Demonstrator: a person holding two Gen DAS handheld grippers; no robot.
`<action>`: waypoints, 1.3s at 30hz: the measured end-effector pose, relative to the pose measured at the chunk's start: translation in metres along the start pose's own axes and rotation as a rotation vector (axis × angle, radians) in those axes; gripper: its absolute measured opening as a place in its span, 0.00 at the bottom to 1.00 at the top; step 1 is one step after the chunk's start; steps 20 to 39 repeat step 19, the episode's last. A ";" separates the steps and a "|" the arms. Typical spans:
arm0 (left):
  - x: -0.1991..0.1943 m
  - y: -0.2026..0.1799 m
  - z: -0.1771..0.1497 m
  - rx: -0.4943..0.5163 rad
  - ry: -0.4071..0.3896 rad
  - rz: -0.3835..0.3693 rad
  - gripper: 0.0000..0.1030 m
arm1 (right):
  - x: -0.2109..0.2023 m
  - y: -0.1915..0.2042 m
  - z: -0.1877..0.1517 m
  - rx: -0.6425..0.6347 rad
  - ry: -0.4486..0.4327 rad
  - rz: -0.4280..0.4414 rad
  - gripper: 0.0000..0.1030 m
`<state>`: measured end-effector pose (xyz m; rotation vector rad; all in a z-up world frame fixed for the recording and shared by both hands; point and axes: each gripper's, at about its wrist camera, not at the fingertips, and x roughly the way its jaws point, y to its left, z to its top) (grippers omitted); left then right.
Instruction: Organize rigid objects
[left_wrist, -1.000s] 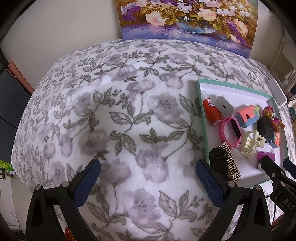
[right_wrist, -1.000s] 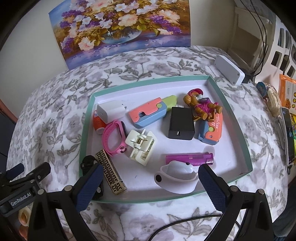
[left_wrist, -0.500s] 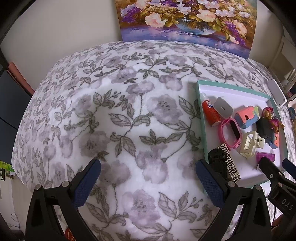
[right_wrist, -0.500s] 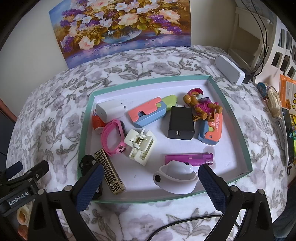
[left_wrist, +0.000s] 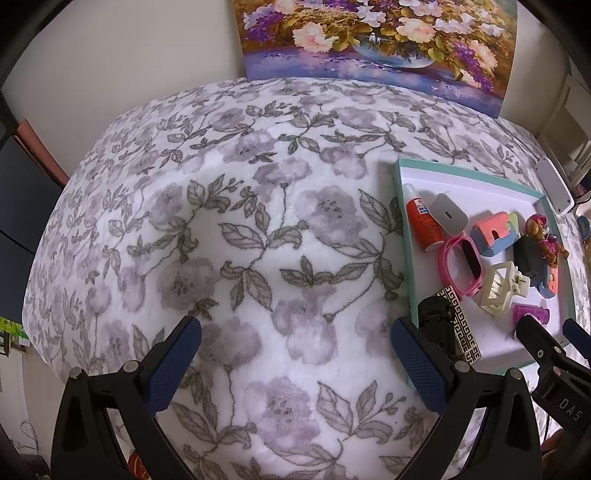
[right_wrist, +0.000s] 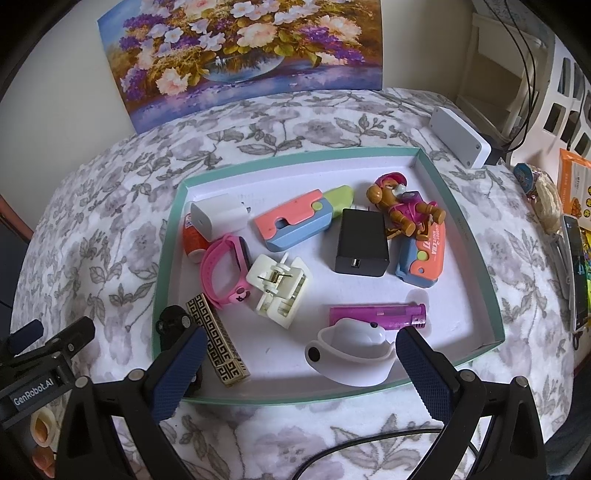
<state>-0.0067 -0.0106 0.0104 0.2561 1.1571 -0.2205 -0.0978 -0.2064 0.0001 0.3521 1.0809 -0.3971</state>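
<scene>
A shallow teal-rimmed tray (right_wrist: 476, 243) lies on the flowered bedspread and holds several small rigid items: a white hat-shaped piece (right_wrist: 351, 350), a purple lighter (right_wrist: 376, 315), a black charger (right_wrist: 362, 242), a cream hair claw (right_wrist: 279, 291), a pink watch (right_wrist: 221, 269), a gold patterned bar (right_wrist: 216, 345) and a toy figure (right_wrist: 402, 208). My right gripper (right_wrist: 299, 373) stands open at the tray's near edge, its fingers either side of the white piece. Left of the tray (left_wrist: 402, 229), my left gripper (left_wrist: 295, 362) is open over bare bedspread.
A flower painting (right_wrist: 240, 55) leans on the wall behind the bed. A white box (right_wrist: 461, 142) lies past the tray's far right corner; snack packets and a phone (right_wrist: 576, 258) sit at the right. A black cable (right_wrist: 369, 443) crosses the bedspread near me.
The tray's contents have kept their places. Both views have shifted only slightly; neither gripper has taken hold of anything.
</scene>
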 end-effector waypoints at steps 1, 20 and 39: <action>0.000 0.000 0.000 -0.001 0.001 0.000 0.99 | 0.000 0.000 0.000 -0.001 0.001 0.000 1.00; -0.001 0.002 -0.001 -0.012 -0.009 -0.009 0.99 | 0.002 0.000 0.000 -0.005 0.008 -0.003 1.00; -0.001 0.002 -0.001 -0.012 -0.009 -0.009 0.99 | 0.002 0.000 0.000 -0.005 0.008 -0.003 1.00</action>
